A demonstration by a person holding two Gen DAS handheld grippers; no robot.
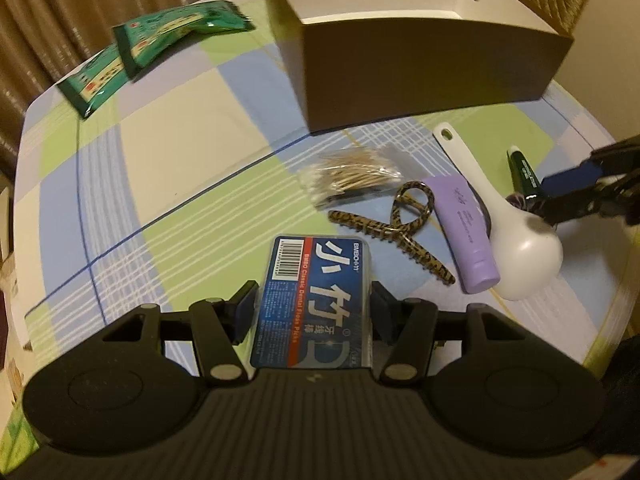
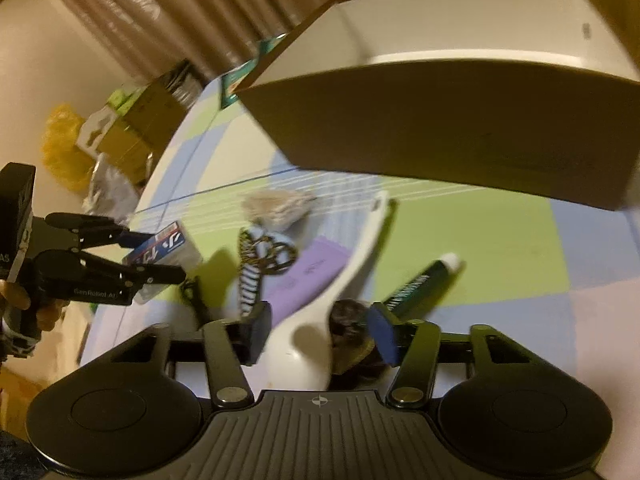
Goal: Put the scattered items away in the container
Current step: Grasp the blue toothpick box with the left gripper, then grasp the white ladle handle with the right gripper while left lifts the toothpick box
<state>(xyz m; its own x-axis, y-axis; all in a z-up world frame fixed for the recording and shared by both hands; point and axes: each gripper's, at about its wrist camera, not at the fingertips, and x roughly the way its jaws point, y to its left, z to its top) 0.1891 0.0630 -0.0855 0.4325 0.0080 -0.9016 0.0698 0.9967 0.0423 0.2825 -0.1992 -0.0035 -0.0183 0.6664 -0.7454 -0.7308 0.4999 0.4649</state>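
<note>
My left gripper [image 1: 314, 300] is shut on a blue dental floss box [image 1: 316, 300], held above the checked tablecloth; it also shows in the right wrist view [image 2: 164, 248]. My right gripper [image 2: 320, 330] is wide apart around the bowl of a white spoon [image 2: 304, 344] and a dark round item [image 2: 350, 320]; whether it grips them is unclear. Nearby lie a leopard hair claw [image 1: 400, 220], a purple tube [image 1: 464, 232], a green tube [image 1: 524, 172] and a bag of cotton swabs [image 1: 352, 176]. The open beige box [image 1: 420, 60] stands behind.
Two green packets [image 1: 132, 48] lie at the table's far left. Curtains hang behind the table. Cardboard boxes and a yellow bag [image 2: 60, 148] sit on the floor beyond the table's left edge [image 2: 152, 184].
</note>
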